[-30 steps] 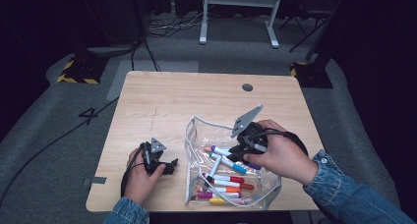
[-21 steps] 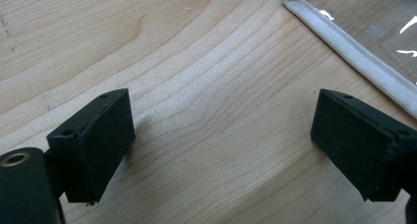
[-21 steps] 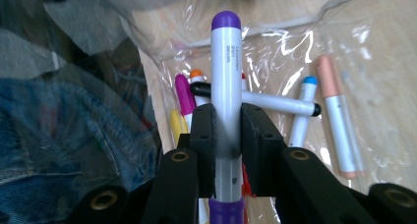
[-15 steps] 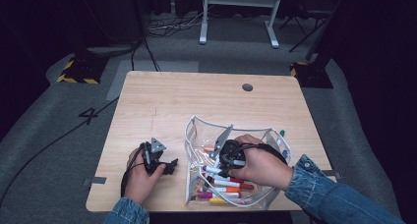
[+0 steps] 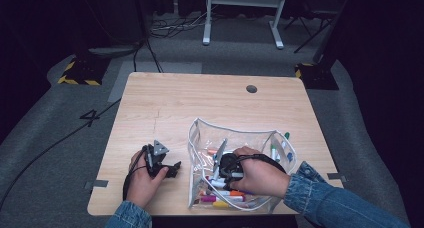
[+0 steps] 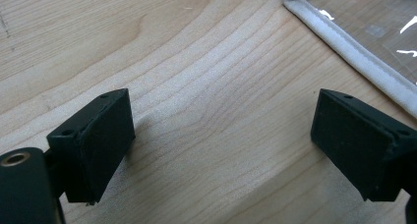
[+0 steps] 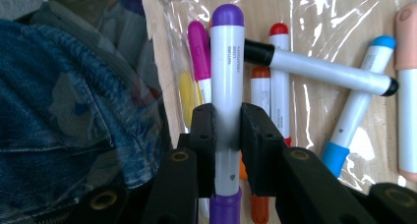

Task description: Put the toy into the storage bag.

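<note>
A clear plastic pouch [image 5: 240,138] with a white zip edge lies open on the wooden table [image 5: 190,108], with several coloured markers inside. My right gripper [image 5: 220,180] reaches down into it and is shut on a white marker with purple caps [image 7: 226,76]. That marker hangs just above the others: a black-capped one [image 7: 314,69], a blue one [image 7: 356,113], a red one [image 7: 279,76] and a magenta one [image 7: 200,52]. My left gripper [image 5: 172,169] rests on the table left of the pouch, open, with bare wood between its jaws [image 6: 221,135]. The pouch's zip edge [image 6: 354,52] lies just ahead of it.
A round cable hole [image 5: 251,89] sits near the table's far edge. A denim sleeve [image 7: 64,96] lies close on the left in the right gripper view. Beyond the table are a grey floor, cables and a white stand's feet [image 5: 240,38].
The right hand has come down and leftward into the pouch with the purple-capped marker still in its grip. The left hand has stayed where it was.
</note>
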`<move>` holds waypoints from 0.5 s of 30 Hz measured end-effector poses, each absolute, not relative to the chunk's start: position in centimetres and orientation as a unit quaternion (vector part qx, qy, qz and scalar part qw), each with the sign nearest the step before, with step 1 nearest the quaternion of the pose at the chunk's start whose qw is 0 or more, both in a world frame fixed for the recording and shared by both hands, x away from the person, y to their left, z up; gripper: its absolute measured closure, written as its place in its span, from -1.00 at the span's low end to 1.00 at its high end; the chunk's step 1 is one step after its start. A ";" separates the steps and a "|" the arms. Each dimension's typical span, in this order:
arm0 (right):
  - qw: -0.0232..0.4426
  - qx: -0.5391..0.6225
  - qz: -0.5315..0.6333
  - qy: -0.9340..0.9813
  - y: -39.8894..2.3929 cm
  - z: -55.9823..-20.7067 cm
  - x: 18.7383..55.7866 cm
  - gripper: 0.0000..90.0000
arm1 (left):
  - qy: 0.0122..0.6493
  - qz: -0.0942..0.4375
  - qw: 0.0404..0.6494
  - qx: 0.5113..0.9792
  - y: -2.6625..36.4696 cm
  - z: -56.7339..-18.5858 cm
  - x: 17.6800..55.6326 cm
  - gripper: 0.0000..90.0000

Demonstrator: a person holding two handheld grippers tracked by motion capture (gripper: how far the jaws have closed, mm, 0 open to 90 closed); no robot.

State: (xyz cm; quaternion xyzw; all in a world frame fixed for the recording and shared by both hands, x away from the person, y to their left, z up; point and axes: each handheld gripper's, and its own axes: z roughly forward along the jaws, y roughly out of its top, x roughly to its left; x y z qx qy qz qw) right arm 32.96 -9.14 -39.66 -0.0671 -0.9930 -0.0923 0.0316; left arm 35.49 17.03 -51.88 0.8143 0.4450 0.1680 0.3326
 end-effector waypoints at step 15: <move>-0.021 -0.081 -0.171 -0.982 -10.4 -36.5 33.5 0.22 | 0.445 0.168 0.332 0.815 17.0 -51.9 35.5 -0.79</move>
